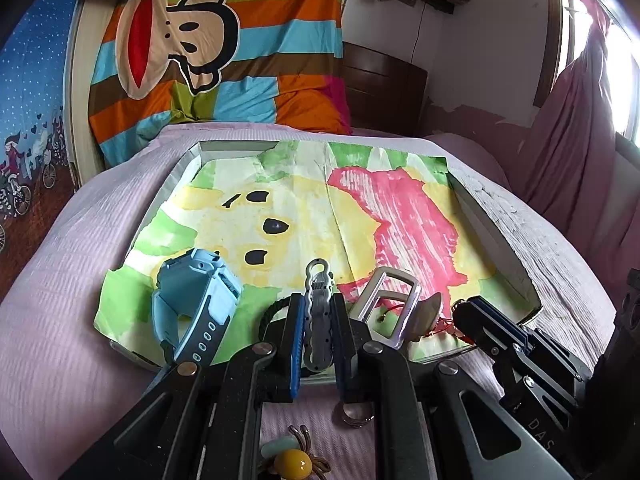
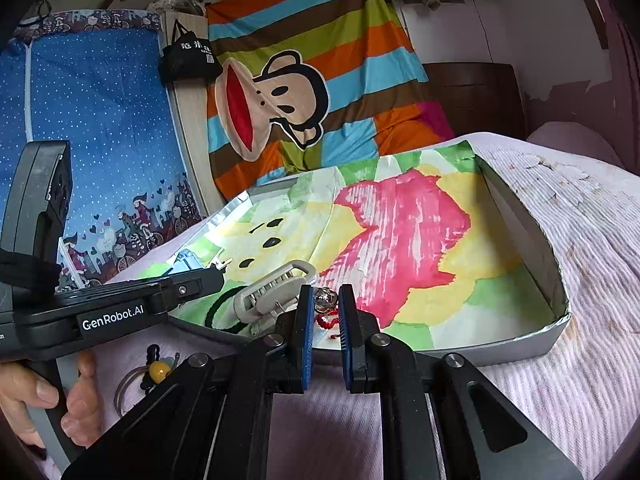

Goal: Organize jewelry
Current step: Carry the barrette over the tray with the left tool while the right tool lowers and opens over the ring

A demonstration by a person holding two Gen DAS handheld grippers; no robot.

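My left gripper (image 1: 319, 322) is shut on a grey wavy metal clip (image 1: 318, 312) over the near edge of a shallow box (image 1: 494, 220) lined with painted paper. In the box lie a light blue watch (image 1: 196, 304) to the left and a silver buckle (image 1: 388, 306) to the right. My right gripper (image 2: 326, 334) stands narrowly open at the box's (image 2: 520, 216) near rim, with a red string bracelet (image 2: 326, 322) and its silver bell (image 2: 326, 299) in the gap. On the sheet below the rim lie a silver ring (image 1: 356, 414) and a yellow-bead hair tie (image 1: 294, 462).
The box rests on a pink bed cover (image 1: 80, 264). A striped monkey-print cloth (image 1: 224, 52) and a dark headboard (image 1: 380, 88) stand behind it. A hand (image 2: 60, 400) holds the left gripper's handle. A pink curtain (image 1: 580, 128) hangs at the right.
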